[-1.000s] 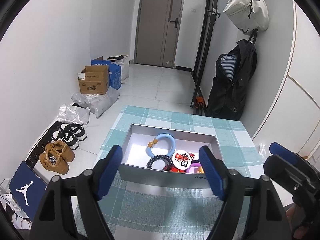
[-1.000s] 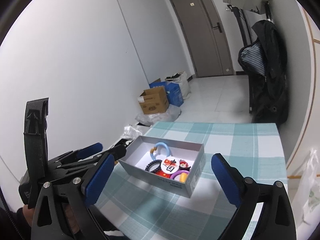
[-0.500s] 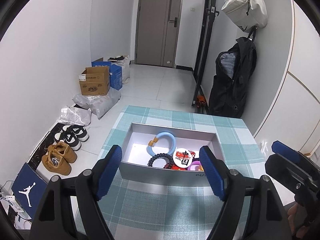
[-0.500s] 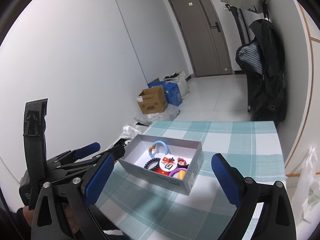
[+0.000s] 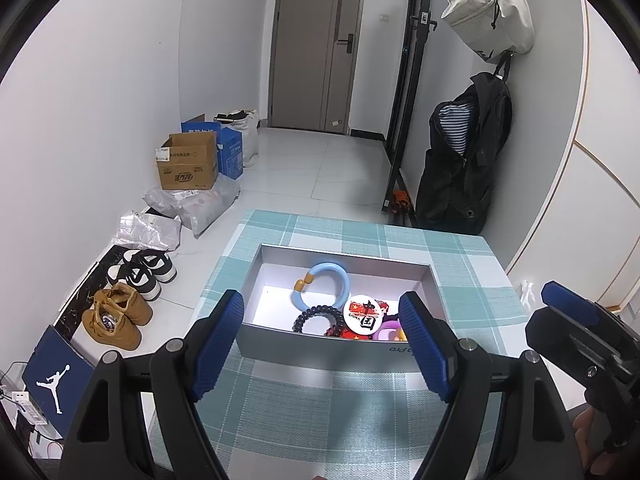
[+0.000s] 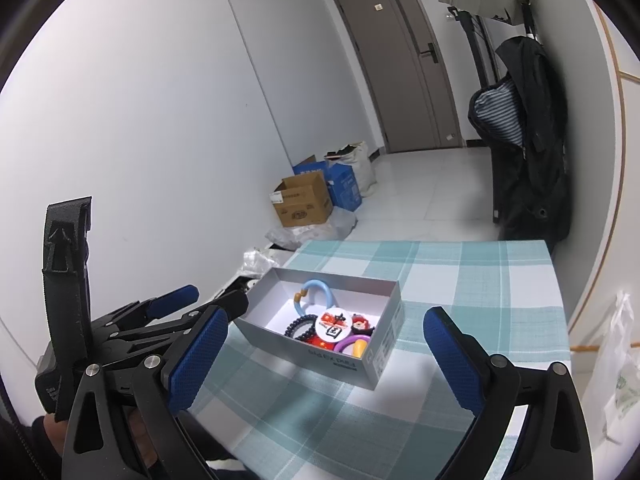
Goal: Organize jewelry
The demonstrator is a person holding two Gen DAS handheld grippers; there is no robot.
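Observation:
An open grey box (image 5: 344, 258) sits on the checked tablecloth (image 5: 360, 412). Inside lie a light blue bracelet (image 5: 326, 284), a black bead bracelet (image 5: 316, 316), a round white badge (image 5: 366, 314) with red print, and a purple ring (image 5: 386, 330). My left gripper (image 5: 320, 320) hovers open just before the box's near wall, nothing between its blue pads (image 5: 218, 344). In the right wrist view the same box (image 6: 384, 336) lies ahead of my right gripper (image 6: 325, 320), also open and holding nothing. The left gripper (image 6: 212, 300) shows at the box's left end.
The table ends just beyond the box. On the floor to the left lie shoes (image 5: 120, 312), plastic bags (image 5: 192, 204) and cardboard boxes (image 5: 188, 164). A black bag (image 5: 464, 168) hangs on the right wall. A plastic bag (image 6: 616, 380) hangs off the table's right side.

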